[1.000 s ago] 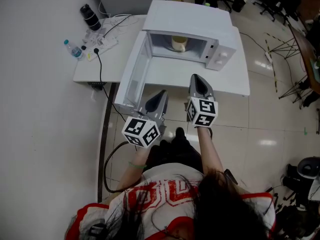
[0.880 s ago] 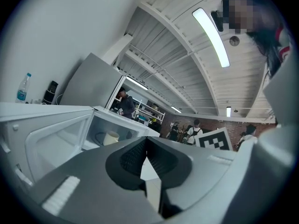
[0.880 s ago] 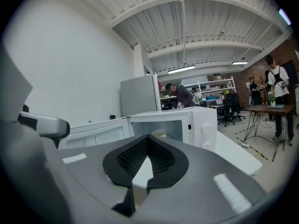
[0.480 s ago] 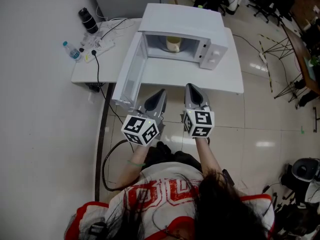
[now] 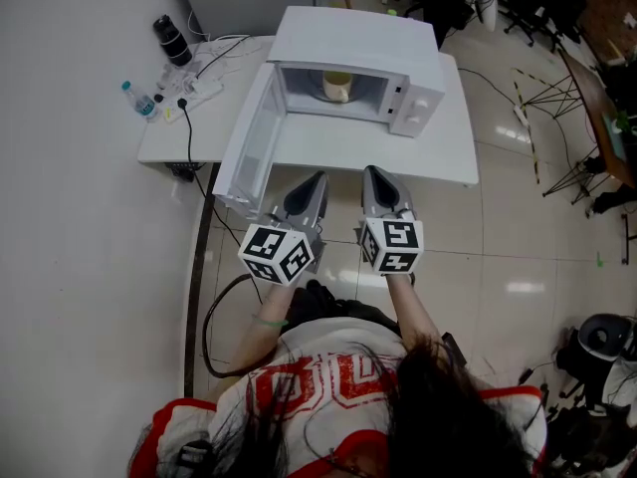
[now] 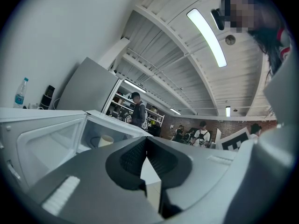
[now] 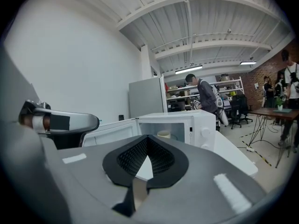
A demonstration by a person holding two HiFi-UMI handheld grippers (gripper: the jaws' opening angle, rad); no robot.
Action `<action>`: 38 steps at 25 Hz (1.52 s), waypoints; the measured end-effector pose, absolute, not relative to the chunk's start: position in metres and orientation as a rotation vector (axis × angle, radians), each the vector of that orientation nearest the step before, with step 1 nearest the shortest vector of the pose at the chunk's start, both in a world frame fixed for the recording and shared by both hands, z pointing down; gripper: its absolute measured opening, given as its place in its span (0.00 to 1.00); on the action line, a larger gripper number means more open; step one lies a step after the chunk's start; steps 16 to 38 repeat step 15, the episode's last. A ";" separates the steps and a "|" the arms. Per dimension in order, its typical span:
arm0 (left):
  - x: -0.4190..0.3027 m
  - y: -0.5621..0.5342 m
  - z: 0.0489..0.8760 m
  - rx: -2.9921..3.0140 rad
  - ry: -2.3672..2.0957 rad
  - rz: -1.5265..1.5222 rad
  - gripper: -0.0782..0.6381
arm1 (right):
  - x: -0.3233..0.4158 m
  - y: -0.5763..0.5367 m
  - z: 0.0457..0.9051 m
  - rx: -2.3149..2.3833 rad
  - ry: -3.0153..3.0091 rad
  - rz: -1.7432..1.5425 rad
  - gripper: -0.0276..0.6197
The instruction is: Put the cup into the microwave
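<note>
Cream cup (image 5: 336,87) sits inside the microwave (image 5: 358,43) at twelve o'clock. The left claw (image 5: 315,179) and right claw (image 5: 371,172), pressed together and empty, have withdrawn, so placement looks done.

Smooth white microwave (image 5: 358,38) casing, matt white table (image 5: 438,157), glossy tiled floor (image 5: 528,237), ribbed black pads (image 7: 133,157) on right tongs (image 7: 147,138)

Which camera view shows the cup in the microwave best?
The head view: the cup shows plainly inside the open microwave. The left gripper view and the right gripper view show it small and far away, its base cut off by the jaws in front.
</note>
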State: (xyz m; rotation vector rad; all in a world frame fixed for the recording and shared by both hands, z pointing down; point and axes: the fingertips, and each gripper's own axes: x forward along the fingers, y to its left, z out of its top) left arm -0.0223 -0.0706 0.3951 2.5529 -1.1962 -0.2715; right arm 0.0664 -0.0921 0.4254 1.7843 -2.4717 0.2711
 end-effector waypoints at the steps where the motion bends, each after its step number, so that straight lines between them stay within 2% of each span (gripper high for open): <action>1: -0.022 -0.071 0.395 2.553 -1.198 -0.272 0.10 | 0.067 -0.092 0.425 1.784 -2.473 0.272 0.04; 38: -0.014 -0.071 0.399 2.545 -1.194 -0.253 0.10 | 0.071 -0.091 0.424 1.778 -2.475 0.263 0.04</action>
